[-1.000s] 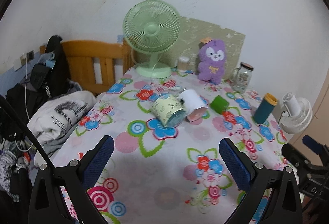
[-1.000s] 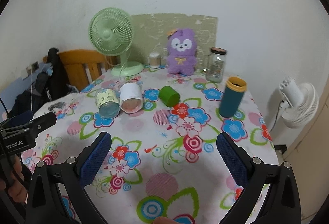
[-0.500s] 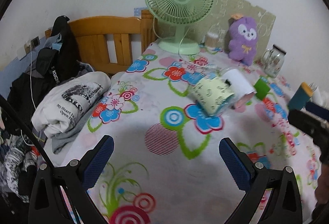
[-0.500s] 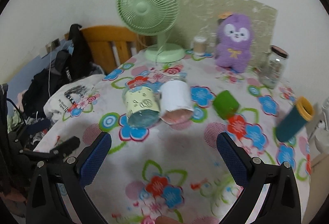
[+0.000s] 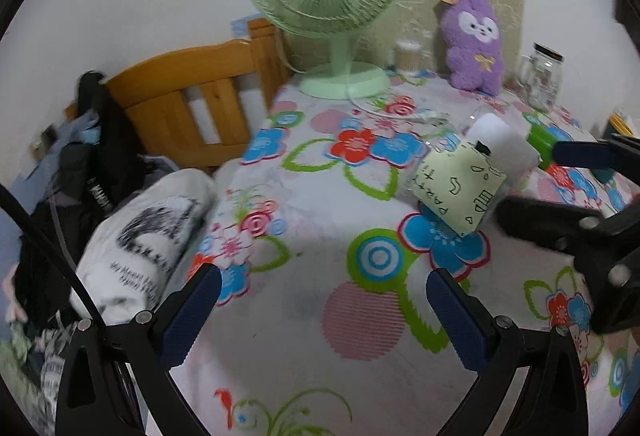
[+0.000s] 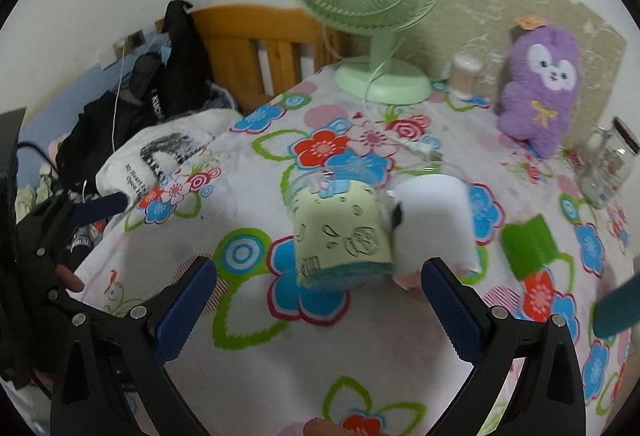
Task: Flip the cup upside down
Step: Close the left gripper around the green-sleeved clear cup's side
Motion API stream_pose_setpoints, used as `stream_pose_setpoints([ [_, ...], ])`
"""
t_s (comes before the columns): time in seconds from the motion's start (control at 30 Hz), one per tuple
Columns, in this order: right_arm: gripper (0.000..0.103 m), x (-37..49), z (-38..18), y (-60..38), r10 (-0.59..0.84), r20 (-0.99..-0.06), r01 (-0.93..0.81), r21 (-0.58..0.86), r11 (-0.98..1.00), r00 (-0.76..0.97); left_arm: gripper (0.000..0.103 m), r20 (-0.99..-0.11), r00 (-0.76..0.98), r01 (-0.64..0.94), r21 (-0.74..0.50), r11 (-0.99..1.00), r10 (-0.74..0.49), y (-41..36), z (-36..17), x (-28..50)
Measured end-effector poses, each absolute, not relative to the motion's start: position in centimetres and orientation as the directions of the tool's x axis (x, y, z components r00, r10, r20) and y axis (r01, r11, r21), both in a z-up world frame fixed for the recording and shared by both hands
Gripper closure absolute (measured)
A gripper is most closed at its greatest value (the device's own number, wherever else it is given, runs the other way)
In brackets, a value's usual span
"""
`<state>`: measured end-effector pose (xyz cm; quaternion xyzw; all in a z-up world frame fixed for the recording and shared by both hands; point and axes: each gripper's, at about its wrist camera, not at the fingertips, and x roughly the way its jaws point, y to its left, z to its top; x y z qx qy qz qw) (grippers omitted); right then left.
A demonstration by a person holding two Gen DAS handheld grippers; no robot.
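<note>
On the tabletop (image 6: 248, 368), a cup (image 6: 340, 236) lies on its side, touching a white cup (image 6: 434, 220) at its 3 o'clock. The right gripper (image 6: 316, 302) is spread wide with the cup at its 12 o'clock. The left gripper (image 5: 322, 310) is spread wide too. I think the cup is light and may roll, so grab its round sides.
</note>
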<state>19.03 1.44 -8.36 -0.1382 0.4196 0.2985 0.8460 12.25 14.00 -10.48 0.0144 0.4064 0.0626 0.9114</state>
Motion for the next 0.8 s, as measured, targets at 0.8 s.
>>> stream_pose_setpoints([
  [0.8,0.015,23.3,-11.5,3.0,0.388,-0.842,-0.618,0.086,0.781,0.374,0.000,-0.754,0.656,0.152,0.161,0.975,0.023,13.7,-11.8,18.2],
])
